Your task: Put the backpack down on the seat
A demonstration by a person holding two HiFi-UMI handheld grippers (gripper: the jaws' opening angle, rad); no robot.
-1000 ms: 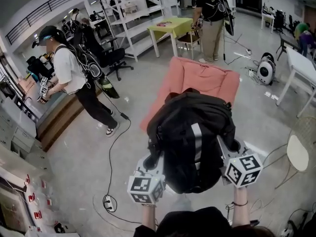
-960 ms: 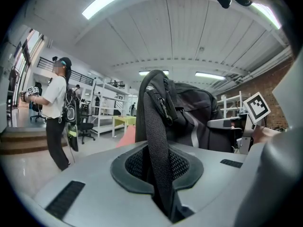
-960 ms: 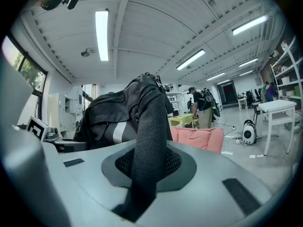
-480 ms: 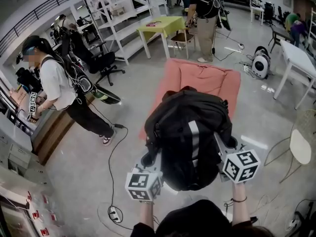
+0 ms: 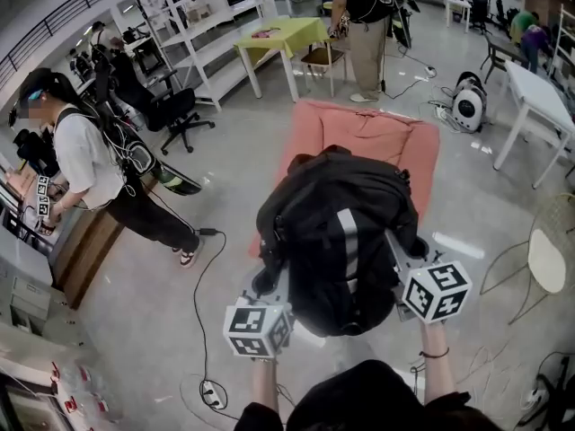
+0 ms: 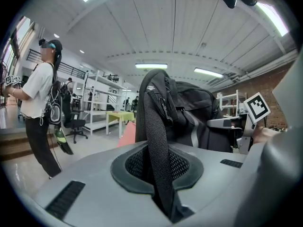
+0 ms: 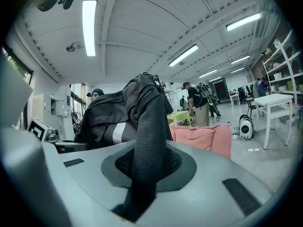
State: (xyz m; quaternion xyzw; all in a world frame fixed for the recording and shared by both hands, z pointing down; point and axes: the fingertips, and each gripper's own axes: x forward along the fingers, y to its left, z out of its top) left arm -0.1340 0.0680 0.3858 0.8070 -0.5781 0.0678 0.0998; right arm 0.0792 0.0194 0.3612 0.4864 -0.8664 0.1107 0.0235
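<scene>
Grey glossy floor (image 5: 232, 171); white shelving (image 5: 208, 50); yellow-green table (image 5: 278, 36); ceiling strip lights (image 7: 89, 27).

No readable text, label, brand or number shows anywhere.

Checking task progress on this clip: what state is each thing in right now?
Backpack: hanging in the air from both straps, not yet on the seat.
Seat: nothing on the part that shows.
Left gripper: shut on the left strap.
Right gripper: shut on the right strap.
</scene>
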